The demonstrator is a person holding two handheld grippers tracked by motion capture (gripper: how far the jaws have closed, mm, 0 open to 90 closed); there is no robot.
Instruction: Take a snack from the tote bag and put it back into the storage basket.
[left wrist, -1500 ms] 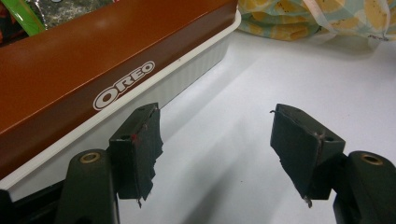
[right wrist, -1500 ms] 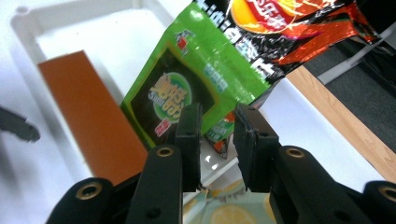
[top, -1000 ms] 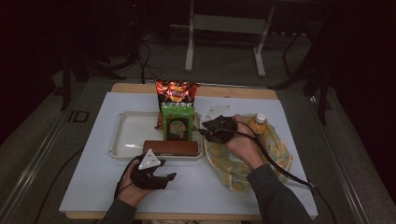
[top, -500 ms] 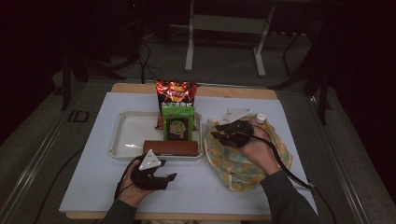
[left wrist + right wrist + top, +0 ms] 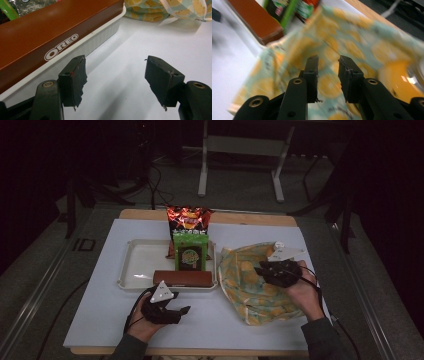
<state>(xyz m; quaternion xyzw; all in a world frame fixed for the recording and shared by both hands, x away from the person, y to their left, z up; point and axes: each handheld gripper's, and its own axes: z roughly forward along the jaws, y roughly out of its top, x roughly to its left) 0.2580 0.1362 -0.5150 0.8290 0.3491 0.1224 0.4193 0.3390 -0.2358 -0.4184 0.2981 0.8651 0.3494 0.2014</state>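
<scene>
My left gripper [image 5: 182, 312] [image 5: 115, 65] rests on the white table in front of the tray, open, with only bare tabletop between its jaws. The brown Oreo box [image 5: 182, 278] [image 5: 50, 32] lies along the white tray's [image 5: 137, 265] near edge, just left of those jaws. My right gripper [image 5: 261, 269] [image 5: 328, 62] hovers over the yellow lemon-print bag [image 5: 250, 290] [image 5: 357, 42], its jaws a little apart with nothing pinched. An orange rounded thing [image 5: 394, 75] sits in the bag, blurred.
A green snack packet [image 5: 191, 252] stands in the tray behind the Oreo box, and a red chip bag [image 5: 189, 220] stands behind that. The tray's left half is bare. A wooden strip [image 5: 250, 217] edges the table's far side.
My right gripper has moved from beside the green packet to the right, and now hangs over the lemon-print bag. My left gripper has stayed in place.
</scene>
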